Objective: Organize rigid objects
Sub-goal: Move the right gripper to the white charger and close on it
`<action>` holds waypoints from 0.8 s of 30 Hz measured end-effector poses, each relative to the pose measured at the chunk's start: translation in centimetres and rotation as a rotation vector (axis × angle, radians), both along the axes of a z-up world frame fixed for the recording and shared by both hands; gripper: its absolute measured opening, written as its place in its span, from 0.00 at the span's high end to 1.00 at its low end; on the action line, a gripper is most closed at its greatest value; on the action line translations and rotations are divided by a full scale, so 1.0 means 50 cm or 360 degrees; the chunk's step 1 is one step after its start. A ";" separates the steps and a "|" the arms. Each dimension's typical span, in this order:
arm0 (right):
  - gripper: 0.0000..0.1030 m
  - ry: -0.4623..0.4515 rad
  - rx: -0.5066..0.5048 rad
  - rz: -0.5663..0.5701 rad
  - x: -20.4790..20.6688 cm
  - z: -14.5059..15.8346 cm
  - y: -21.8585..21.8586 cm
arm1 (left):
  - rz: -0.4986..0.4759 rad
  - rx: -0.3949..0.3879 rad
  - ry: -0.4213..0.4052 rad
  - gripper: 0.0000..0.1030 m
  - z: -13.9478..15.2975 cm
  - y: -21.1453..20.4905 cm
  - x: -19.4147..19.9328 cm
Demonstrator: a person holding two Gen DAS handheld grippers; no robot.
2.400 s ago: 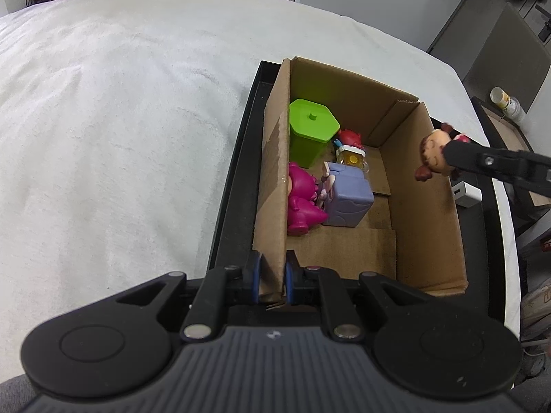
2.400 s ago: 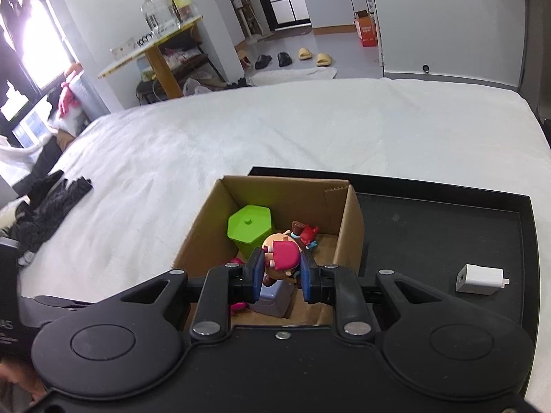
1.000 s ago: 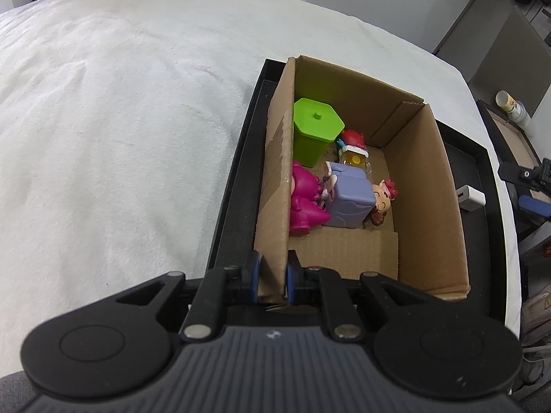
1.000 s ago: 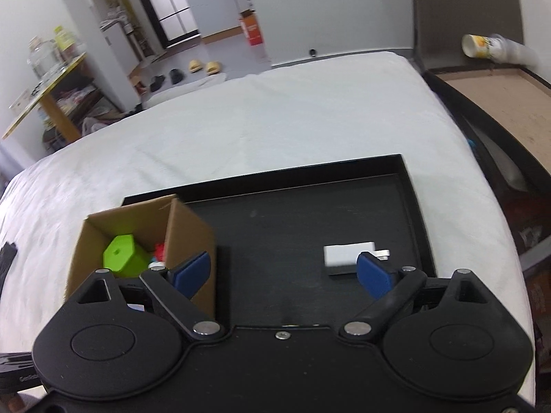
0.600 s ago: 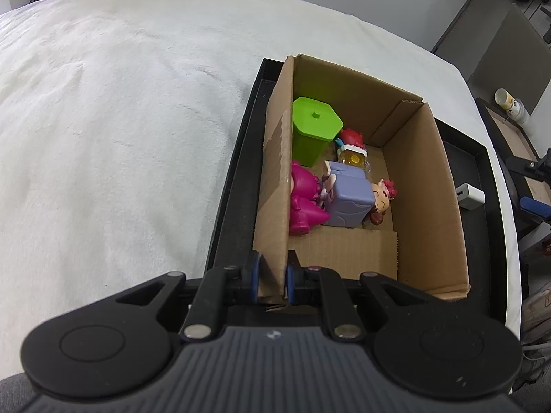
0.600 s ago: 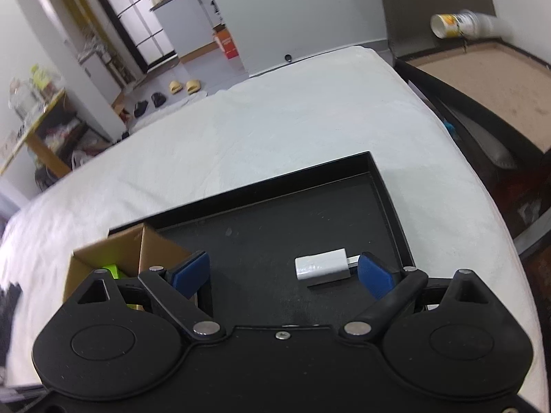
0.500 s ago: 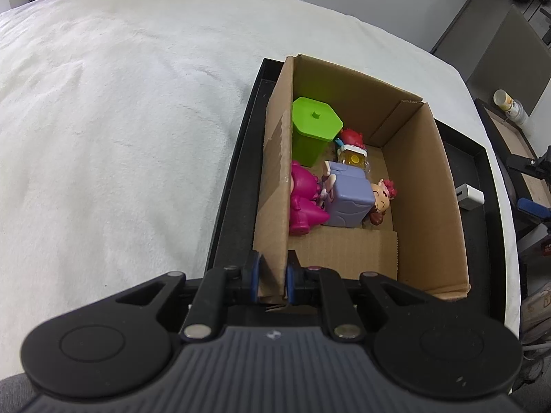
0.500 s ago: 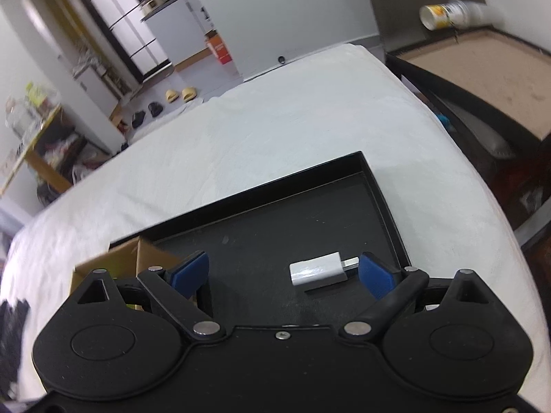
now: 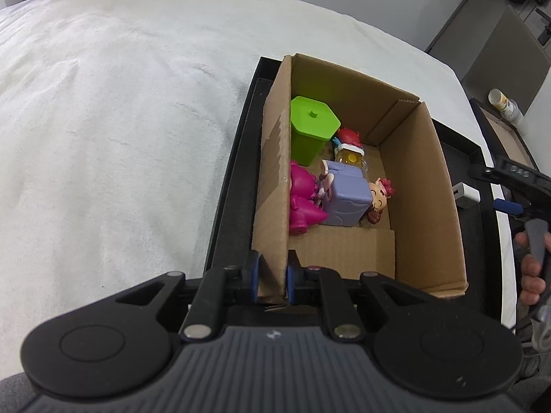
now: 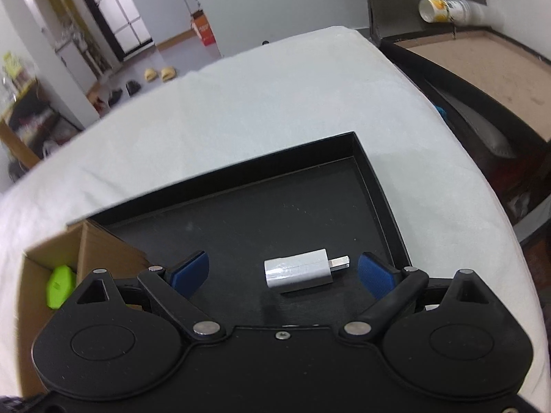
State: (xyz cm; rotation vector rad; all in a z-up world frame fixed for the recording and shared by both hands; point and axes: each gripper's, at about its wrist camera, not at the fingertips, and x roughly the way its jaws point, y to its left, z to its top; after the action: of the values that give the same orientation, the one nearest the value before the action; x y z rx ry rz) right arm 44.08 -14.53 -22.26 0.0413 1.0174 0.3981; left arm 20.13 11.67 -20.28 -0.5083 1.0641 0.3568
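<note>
A cardboard box [image 9: 422,186] stands on a black tray [image 9: 234,172] and holds a green hexagonal container [image 9: 311,127], a pink figure [image 9: 301,199], a lilac cube [image 9: 347,199], a small doll [image 9: 378,196] and a red-capped toy [image 9: 349,144]. My left gripper [image 9: 270,277] is shut on the box's near left wall. A white charger plug [image 10: 299,272] lies on the tray [image 10: 241,213] between the wide-open fingers of my right gripper [image 10: 282,270], which is empty. The plug also shows in the left wrist view [image 9: 465,194], beside the right gripper [image 9: 509,203].
The tray sits on a white cloth-covered surface [image 9: 120,120]. To the right of it is a dark-framed brown board [image 10: 499,79] with a paper cup [image 10: 437,10] at its far end. The box corner [image 10: 82,251] is at the right gripper's left.
My right gripper let the doll go into the box, opened, and swung right to the tray. It has closed in on the white plug. My left gripper has kept its hold on the box wall.
</note>
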 end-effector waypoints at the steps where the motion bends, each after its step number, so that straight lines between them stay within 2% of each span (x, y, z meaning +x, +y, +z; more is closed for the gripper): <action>1: 0.09 -0.0003 -0.0025 0.0008 0.001 -0.005 0.006 | -0.0006 -0.0003 0.0000 0.86 0.000 0.001 0.000; 6: 0.12 -0.0019 -0.0121 0.0029 0.003 -0.028 0.025 | -0.0030 -0.0009 -0.0003 0.86 -0.001 0.003 0.001; 9: 0.19 -0.0031 -0.0163 0.0045 0.004 -0.038 0.035 | -0.0034 -0.0024 -0.0005 0.86 -0.002 0.008 0.000; 12: 0.32 -0.0024 -0.0205 0.0055 0.005 -0.048 0.044 | -0.0039 -0.0027 -0.0003 0.86 -0.002 0.008 0.001; 13: 0.40 -0.0020 -0.0219 0.0065 0.004 -0.050 0.043 | -0.0039 -0.0025 -0.0003 0.86 -0.001 0.007 0.001; 24: 0.41 -0.0051 -0.0145 0.0196 -0.024 0.016 0.049 | -0.0015 0.0002 0.0018 0.86 -0.002 0.001 0.006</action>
State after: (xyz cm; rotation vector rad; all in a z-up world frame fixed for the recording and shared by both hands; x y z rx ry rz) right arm 42.89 -12.09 -21.45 -0.1099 1.0080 0.4629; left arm 20.43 11.73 -20.40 -0.5004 1.0771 0.3522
